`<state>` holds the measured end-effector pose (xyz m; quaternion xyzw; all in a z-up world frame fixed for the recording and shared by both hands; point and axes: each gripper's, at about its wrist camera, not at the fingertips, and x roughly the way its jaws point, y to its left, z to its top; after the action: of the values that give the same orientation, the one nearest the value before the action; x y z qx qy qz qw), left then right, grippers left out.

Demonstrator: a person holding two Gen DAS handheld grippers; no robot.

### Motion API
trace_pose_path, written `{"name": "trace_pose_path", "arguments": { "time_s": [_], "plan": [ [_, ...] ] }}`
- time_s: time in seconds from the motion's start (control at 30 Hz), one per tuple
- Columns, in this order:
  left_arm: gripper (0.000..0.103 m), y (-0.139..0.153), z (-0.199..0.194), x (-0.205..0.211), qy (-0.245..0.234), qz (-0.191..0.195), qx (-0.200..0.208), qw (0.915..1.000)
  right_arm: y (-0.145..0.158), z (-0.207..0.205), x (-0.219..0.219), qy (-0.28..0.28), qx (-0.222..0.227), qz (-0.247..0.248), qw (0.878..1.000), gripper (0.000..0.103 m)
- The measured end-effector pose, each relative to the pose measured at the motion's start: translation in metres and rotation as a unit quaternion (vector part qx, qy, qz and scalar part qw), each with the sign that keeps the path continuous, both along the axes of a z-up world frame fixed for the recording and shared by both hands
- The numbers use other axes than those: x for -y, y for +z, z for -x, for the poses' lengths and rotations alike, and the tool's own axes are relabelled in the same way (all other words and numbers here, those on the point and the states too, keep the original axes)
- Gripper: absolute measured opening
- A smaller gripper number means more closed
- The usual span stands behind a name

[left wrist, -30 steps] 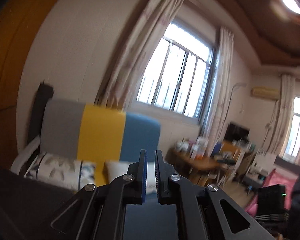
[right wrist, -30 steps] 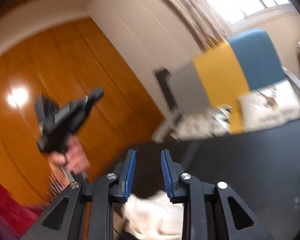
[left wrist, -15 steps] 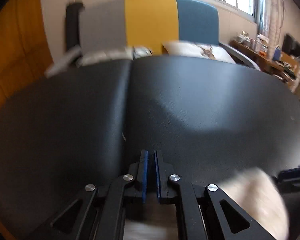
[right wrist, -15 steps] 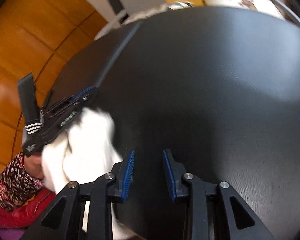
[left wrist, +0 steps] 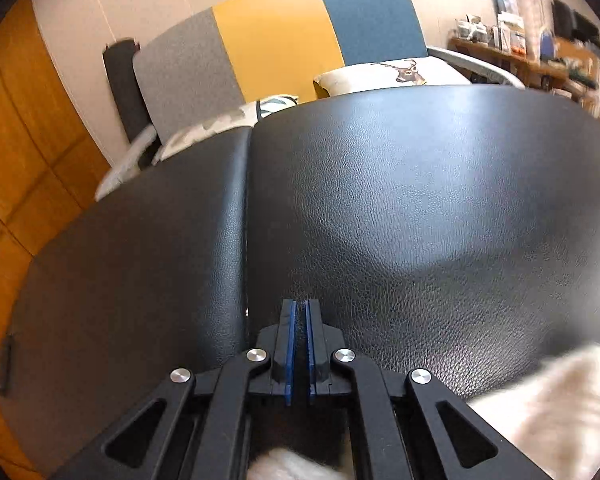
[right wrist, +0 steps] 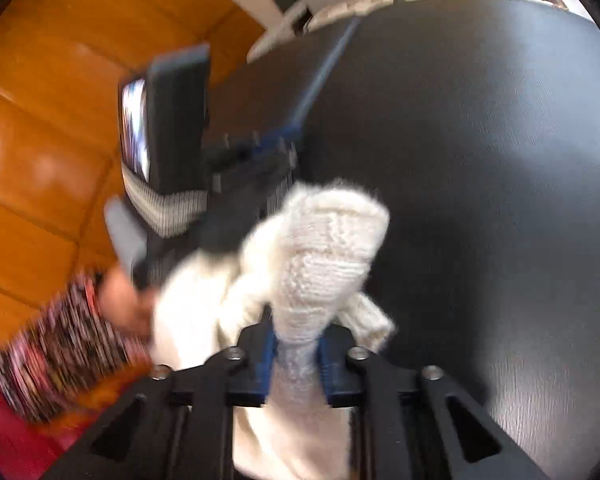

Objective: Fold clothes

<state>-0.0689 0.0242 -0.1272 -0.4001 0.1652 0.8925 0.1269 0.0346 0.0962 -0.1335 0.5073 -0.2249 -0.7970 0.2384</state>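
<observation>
A white knitted garment [right wrist: 328, 240] lies bunched at the near edge of the black leather-look table [right wrist: 480, 160]. My right gripper [right wrist: 296, 332] is closing on a fold of it, and the blue pads press on the knit from both sides. In the left wrist view, my left gripper [left wrist: 298, 304] is shut just above the table [left wrist: 420, 200], with nothing visible between its pads. Blurred white knit [left wrist: 560, 408] shows at the lower right and beneath that gripper. The right wrist view also shows the left gripper [right wrist: 260, 152], blurred, just beyond the knit.
A person's hand [right wrist: 120, 300] and patterned sleeve [right wrist: 60, 352] hold the left tool. Behind the table stands a sofa [left wrist: 276, 36] with a grey, yellow and blue back and a deer cushion [left wrist: 392, 74]. Orange wooden panels [left wrist: 16, 140] line the left wall. A cluttered desk [left wrist: 500, 40] stands far right.
Both grippers dropped from pointing across the room to pointing down at the table. The right gripper's jaws, open half a second ago, have closed on the white knit.
</observation>
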Motion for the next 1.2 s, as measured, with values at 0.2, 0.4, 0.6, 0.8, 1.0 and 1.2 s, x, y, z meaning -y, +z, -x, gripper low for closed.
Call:
{"name": "trace_pose_path", "arguments": {
  "time_s": [0.2,0.4,0.6,0.8,1.0,1.2],
  "plan": [
    [0.009,0.03,0.04,0.038,0.052,-0.086,0.048,0.9938,-0.006,0.083,-0.005,-0.03,-0.01,-0.07,0.997,0.009],
    [0.018,0.053,0.019,0.08,0.029,-0.072,0.026,0.9966,-0.017,0.163,-0.008,-0.043,-0.007,-0.121,0.992,0.009],
    [0.018,0.048,0.029,0.105,0.054,-0.077,0.038,0.9948,-0.002,0.259,-0.03,-0.074,-0.016,-0.15,0.986,0.013],
    [0.018,0.036,0.033,0.081,0.061,-0.045,0.03,0.9967,0.06,0.261,-0.054,-0.078,-0.073,-0.182,0.977,0.023],
    [0.018,0.045,0.036,0.087,0.063,-0.081,0.053,0.9934,0.11,0.118,-0.051,0.008,-0.138,-0.143,0.98,0.036],
    [0.019,0.052,0.066,0.079,0.069,-0.054,0.05,0.9949,0.059,0.026,0.025,0.158,-0.056,-0.22,0.961,0.038]
  ]
}}
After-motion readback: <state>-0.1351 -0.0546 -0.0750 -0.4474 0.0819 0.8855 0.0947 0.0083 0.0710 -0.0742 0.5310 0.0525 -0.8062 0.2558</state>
